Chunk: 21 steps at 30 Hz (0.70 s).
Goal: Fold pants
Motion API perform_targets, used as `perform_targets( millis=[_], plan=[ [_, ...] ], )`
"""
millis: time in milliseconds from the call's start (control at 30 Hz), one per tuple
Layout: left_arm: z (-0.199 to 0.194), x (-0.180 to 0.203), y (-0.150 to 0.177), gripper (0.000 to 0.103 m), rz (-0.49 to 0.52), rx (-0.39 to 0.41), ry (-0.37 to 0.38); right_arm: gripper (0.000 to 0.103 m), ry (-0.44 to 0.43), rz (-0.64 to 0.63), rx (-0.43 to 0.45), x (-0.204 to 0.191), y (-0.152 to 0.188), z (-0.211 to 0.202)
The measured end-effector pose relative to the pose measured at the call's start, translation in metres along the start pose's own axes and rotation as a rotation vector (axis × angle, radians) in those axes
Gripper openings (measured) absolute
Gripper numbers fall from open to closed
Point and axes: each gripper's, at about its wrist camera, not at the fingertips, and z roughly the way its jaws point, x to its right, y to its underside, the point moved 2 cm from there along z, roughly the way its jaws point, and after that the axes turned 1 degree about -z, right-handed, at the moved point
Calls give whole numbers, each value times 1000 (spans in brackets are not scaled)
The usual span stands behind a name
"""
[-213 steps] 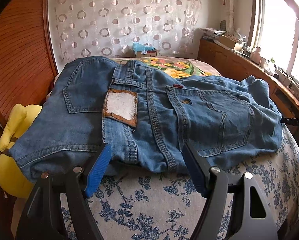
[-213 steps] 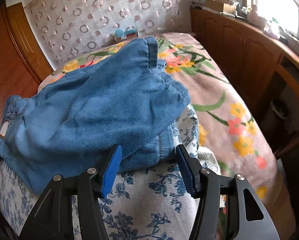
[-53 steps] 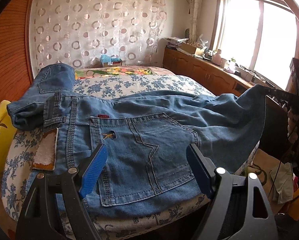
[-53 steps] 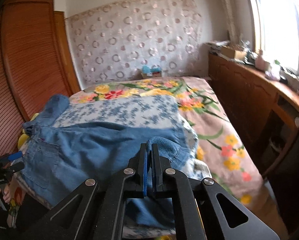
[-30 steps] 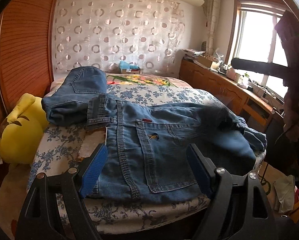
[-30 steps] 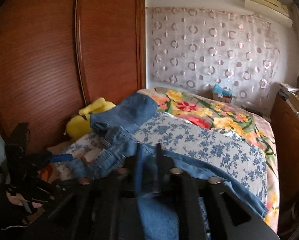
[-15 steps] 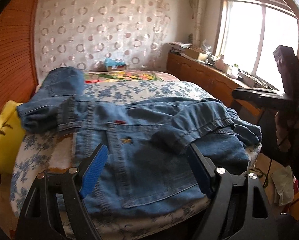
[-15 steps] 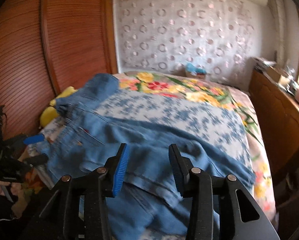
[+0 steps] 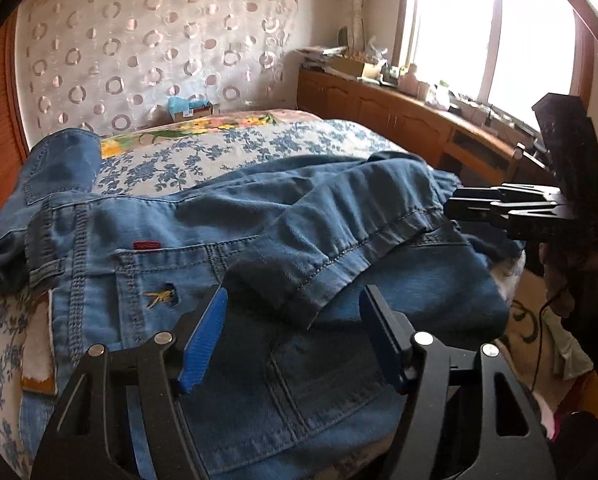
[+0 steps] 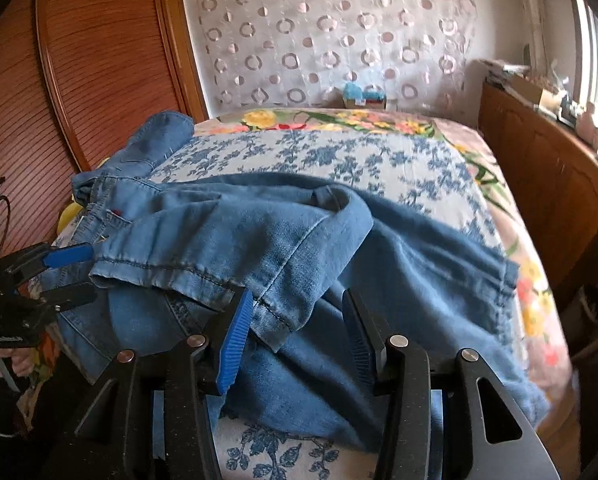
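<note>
Blue denim pants [image 9: 227, 232] lie across the near end of the bed, seat and back pocket facing up. A leg end with its hem [image 9: 339, 256] is folded back over the seat; it also shows in the right wrist view [image 10: 235, 256]. My left gripper [image 9: 295, 328] is open and empty, just above the seat by the hem. My right gripper [image 10: 297, 320] is open and empty, just above the folded leg's hem corner. The right gripper shows at the right of the left wrist view [image 9: 507, 204]. The left gripper shows at the left of the right wrist view [image 10: 59, 268].
The bed has a blue floral sheet [image 10: 339, 156] and a flowered quilt [image 10: 363, 120] farther back. A yellow plush toy [image 10: 69, 214] sits at the left by the wooden wardrobe [image 10: 87, 60]. A wooden cabinet [image 9: 399, 108] runs under the window. A tissue box [image 10: 363, 98] stands at the headboard.
The right gripper carried the leg end over the seat, opened and let it go. The folded leg now rests on the pants. The left gripper stayed open.
</note>
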Motion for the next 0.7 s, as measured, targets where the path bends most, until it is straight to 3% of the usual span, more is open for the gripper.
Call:
perform_targets(
  millis=[167, 300, 367, 433, 533, 600, 700],
  plan=[
    [11, 5, -3, 65, 38, -19, -15, 49, -29, 35, -9, -2, -7, 13],
    [19, 3, -6, 43, 45, -28, -48, 50, -61, 73, -48, 5, -6, 27],
    [16, 3, -7, 24, 41, -19, -48, 50, -68, 77, -39, 4, -8, 28],
    [11, 3, -8, 15, 42, -5, -51, 50, -88, 83, -27, 11, -11, 29],
    [2, 3, -9, 14, 37, 4, -34, 11, -118, 71, -12, 12, -16, 24],
    [-12, 5, -10, 14, 40, 23, -23, 4, -126, 48, 6, 11, -16, 18],
    [-35, 4, -14, 14, 47, 60, -10, 3, -144, 33, 65, 8, -26, 2]
  ],
)
